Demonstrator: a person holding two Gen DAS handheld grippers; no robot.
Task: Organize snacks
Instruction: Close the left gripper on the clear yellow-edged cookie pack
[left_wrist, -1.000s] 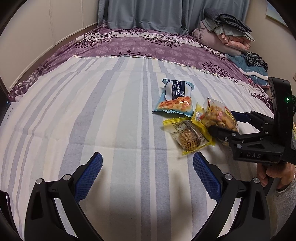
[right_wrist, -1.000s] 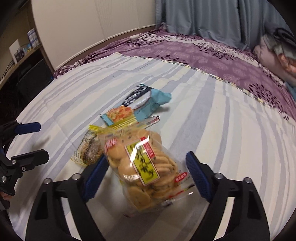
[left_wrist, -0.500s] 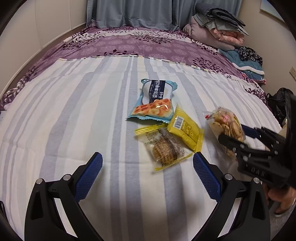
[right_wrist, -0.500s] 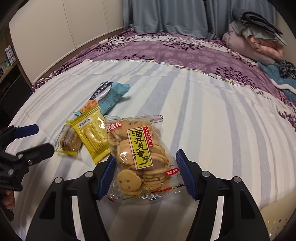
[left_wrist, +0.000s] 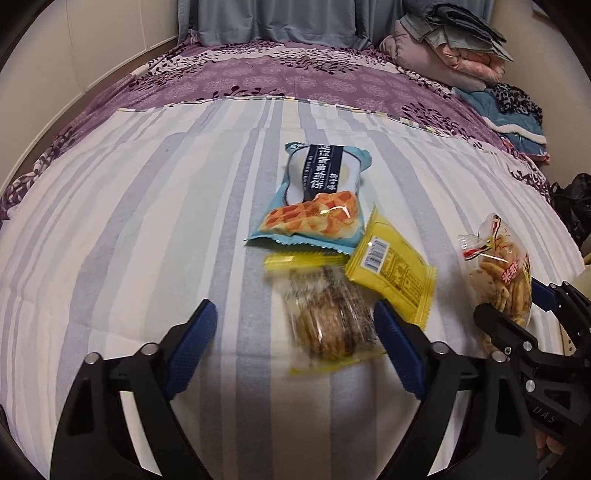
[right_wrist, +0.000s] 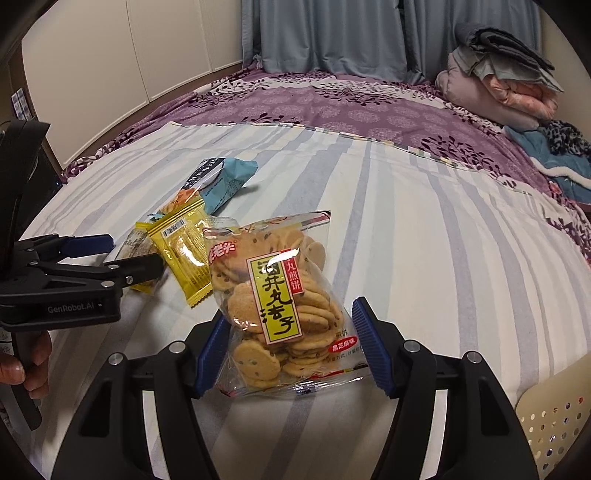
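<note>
Right gripper pinches the light, crinkly cracker bag low, contents brittle; left gripper fingers closing around the clear biscuit pack, not yet touching

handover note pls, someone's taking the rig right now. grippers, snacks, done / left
Right gripper: holds the clear bag of round crackers, lifted off the striped bed sheet.
Left gripper: jaws closing around the clear-and-yellow biscuit pack; pads not yet on it.
Still on the sheet: the blue waffle pack and yellow packet, overlapping the biscuit pack.
A perforated cream basket sits at lower right, probably the destination.
Done: crackers picked. Left: three packs.
</note>
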